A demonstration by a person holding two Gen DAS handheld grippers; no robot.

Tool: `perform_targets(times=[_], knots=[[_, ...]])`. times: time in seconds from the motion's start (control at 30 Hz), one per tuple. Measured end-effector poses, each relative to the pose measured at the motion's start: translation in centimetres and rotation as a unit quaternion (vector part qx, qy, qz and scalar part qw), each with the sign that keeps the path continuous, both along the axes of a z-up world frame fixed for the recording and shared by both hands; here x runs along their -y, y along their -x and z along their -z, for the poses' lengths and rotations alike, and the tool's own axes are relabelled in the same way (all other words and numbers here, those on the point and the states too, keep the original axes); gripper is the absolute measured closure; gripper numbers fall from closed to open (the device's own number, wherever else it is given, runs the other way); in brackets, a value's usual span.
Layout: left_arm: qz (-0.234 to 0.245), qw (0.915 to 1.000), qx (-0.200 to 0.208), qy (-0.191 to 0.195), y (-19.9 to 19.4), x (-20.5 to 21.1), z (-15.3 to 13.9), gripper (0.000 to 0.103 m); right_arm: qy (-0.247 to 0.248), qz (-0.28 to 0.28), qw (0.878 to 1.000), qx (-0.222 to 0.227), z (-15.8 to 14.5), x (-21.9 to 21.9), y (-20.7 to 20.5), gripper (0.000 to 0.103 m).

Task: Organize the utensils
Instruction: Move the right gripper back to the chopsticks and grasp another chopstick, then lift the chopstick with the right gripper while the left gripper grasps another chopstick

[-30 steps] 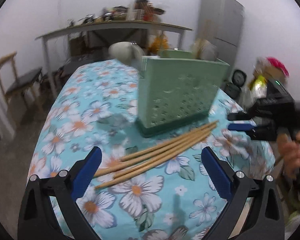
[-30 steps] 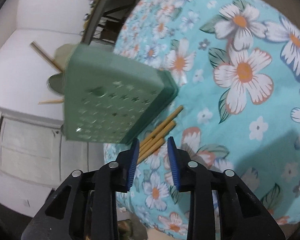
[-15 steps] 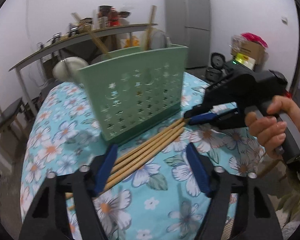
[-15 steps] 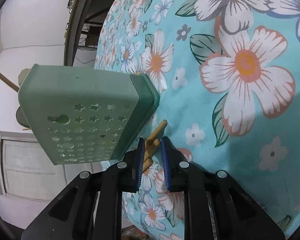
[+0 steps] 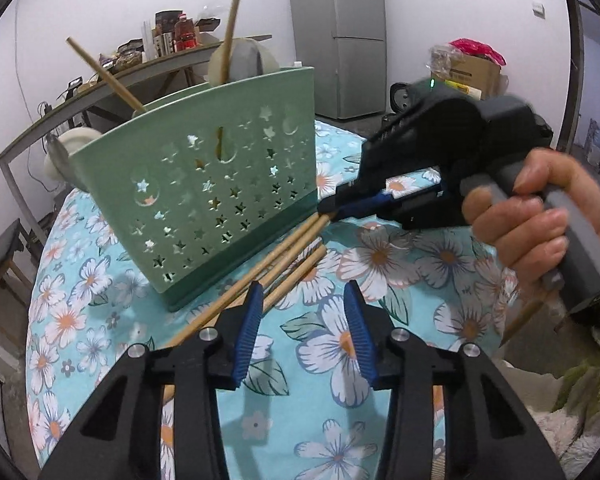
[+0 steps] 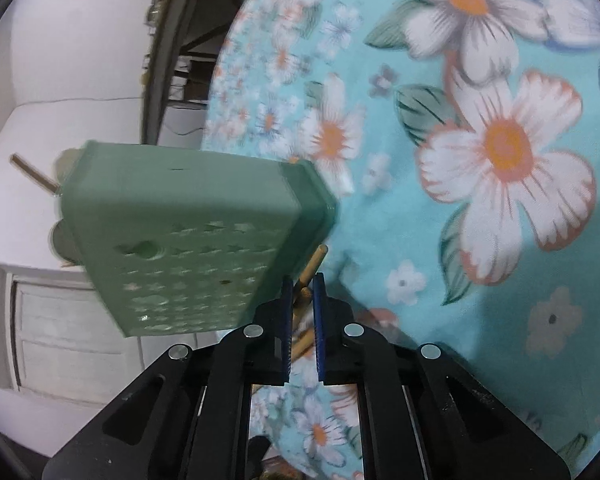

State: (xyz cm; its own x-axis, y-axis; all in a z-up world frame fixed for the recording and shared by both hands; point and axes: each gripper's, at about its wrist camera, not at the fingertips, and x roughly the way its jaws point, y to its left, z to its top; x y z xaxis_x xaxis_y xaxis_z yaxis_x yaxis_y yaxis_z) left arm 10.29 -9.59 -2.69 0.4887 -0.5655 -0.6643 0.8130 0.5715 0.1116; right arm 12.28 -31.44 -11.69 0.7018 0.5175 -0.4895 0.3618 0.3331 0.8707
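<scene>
A green utensil holder (image 5: 220, 192) with star cut-outs stands on the floral tablecloth (image 5: 380, 248), with wooden handles sticking out of its top. Several wooden chopsticks (image 5: 288, 256) lie in front of its base. A hand holds my right gripper (image 5: 332, 210) at their far ends. In the right wrist view its jaws (image 6: 303, 280) are closing and pinch the chopsticks (image 6: 314, 264) beside the holder (image 6: 188, 232). My left gripper (image 5: 304, 320) hovers low over the cloth with its jaws closing. Only tablecloth lies between them, and the chopsticks pass beside and under its left finger (image 5: 250, 324).
A grey fridge (image 5: 340, 32) stands at the back. A long side table (image 5: 100, 92) carries bottles and clutter. A cardboard box (image 5: 472, 72) sits at the right and a chair (image 5: 0, 264) at the left. The round table's edge drops off close on the right.
My left gripper came closer to the chopsticks and its jaws narrowed a lot. The right gripper's jaws moved in on the chopstick ends and narrowed around them.
</scene>
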Motion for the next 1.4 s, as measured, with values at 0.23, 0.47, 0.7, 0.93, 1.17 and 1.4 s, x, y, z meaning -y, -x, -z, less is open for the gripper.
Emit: perform_targets(times=[0.23,0.47,0.7,0.93,1.17,1.4], knots=[[0.011,0.9999,0.001,0.010,0.6,-0.1,-0.7,0.067,0.061,-0.001,0.996,0.060,-5.0,1.2,1.9,0.098],[-0.002,0.9997,-0.008,0.022,-0.5,-1.3,-1.5,0.067,0.096,0.040,0.992,0.067,-7.0,4.7,5.4,0.098],[0.024,0.9995,-0.019,-0.002,-0.7,0.1,0.0,0.067,0.165,0.109,0.976,0.092,-11.1,7.5,9.1,0.099],[0.042,0.9985,-0.013,-0.034,-1.2,2.3,1.6,0.068,0.251,0.144,0.951,0.108,-15.0,8.3,11.3,0.099],[0.053,0.9950,-0.005,-0.084,-2.1,5.5,4.0,0.082,0.285,0.132,0.943,0.109,-15.7,7.0,10.5,0.099],[0.042,0.9963,-0.011,-0.073,-2.7,6.4,3.5,0.095,0.318,0.118,0.933,0.117,-16.3,5.6,9.9,0.099]])
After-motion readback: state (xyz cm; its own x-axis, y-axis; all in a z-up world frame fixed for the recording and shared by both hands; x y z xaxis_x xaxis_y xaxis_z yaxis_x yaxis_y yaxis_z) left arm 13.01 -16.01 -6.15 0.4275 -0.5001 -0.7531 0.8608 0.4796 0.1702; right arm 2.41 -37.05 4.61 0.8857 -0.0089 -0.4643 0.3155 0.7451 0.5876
